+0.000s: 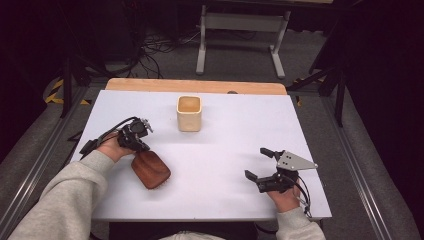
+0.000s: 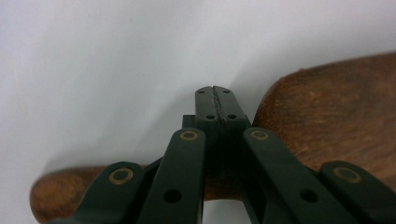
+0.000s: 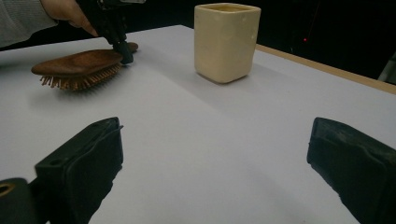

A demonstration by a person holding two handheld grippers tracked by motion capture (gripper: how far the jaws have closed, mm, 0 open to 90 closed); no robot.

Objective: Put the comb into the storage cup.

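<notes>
In the high view, a brown wooden hairbrush with a rounded, oblong, smooth back is seen lying on the matte white counter, near its left front. Its long axis runs diagonally, the broad head toward the person and the narrow handle end toward the left gripper. A cream, glossy, square-sided cup stands upright farther back. The right gripper is spread wide, with nothing between its jaws.

In the left gripper view, the black jaws are clenched together at the handle, with grained wood beside and beneath them.

In the right gripper view, the brush is shown bristles down, with short pins under its curved back.
</notes>
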